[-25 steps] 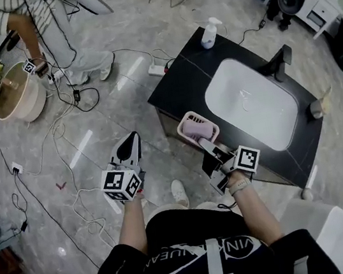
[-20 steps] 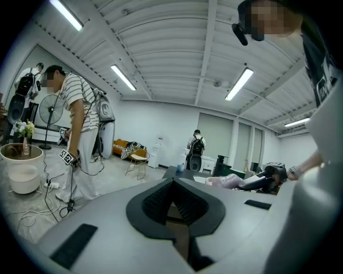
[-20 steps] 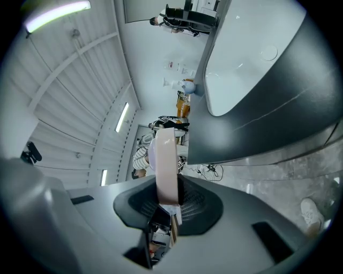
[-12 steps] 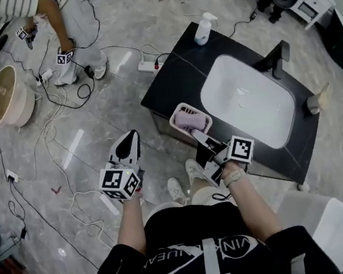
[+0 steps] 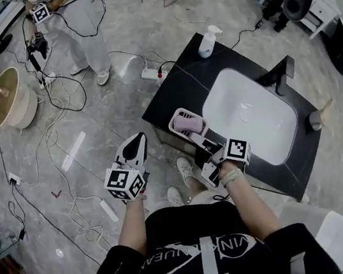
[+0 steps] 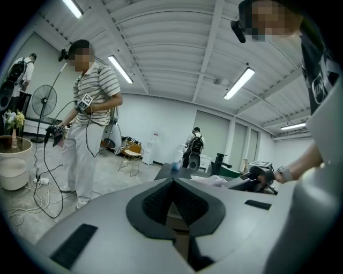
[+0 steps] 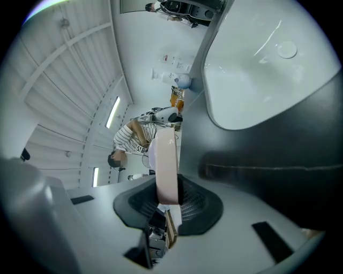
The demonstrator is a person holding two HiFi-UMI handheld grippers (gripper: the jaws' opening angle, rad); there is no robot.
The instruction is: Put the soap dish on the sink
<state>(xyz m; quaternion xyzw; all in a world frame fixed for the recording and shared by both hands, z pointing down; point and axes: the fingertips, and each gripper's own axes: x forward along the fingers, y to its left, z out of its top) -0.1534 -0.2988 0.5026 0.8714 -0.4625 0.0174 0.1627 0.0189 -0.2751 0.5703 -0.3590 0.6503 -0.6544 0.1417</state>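
**Head view: soap dish [image 5: 188, 122] pinched in right hand-held gripper [image 5: 199, 140] at counter edge**

Dish is pale pink with a lilac piece inside. It sits over the near-left edge of the black counter [image 5: 176, 87], just beside the white sink [image 5: 252, 114]. Can't tell from here whether it touches the counter top.

Right gripper view: dish rim [image 7: 166, 166] seen edge-on, clamped between the two dark pads of the right hand-held gripper [image 7: 170, 199]. Pads press on both faces of the rim. Black counter [image 7: 268, 160] fills the right side, sink basin [image 7: 257, 69] is upper right, drain visible.

Left hand-held gripper [image 5: 137, 140] is off the counter, out over the grey floor [image 5: 102, 105], well apart from the dish. Left gripper view: left hand-held gripper [image 6: 172, 184] has its jaws pressed together at the tips, with nothing between them.

Around the sink:
- black faucet [image 5: 280, 70] at the far side
- white pump bottle [image 5: 207, 42] on the far-left corner of the counter

Further out:
- power strip [image 5: 152, 73] and loose cables on the floor
- beige tub [image 5: 5, 98] at far left
- a person in a striped shirt [image 6: 91, 123] standing near it, holding cabled gear
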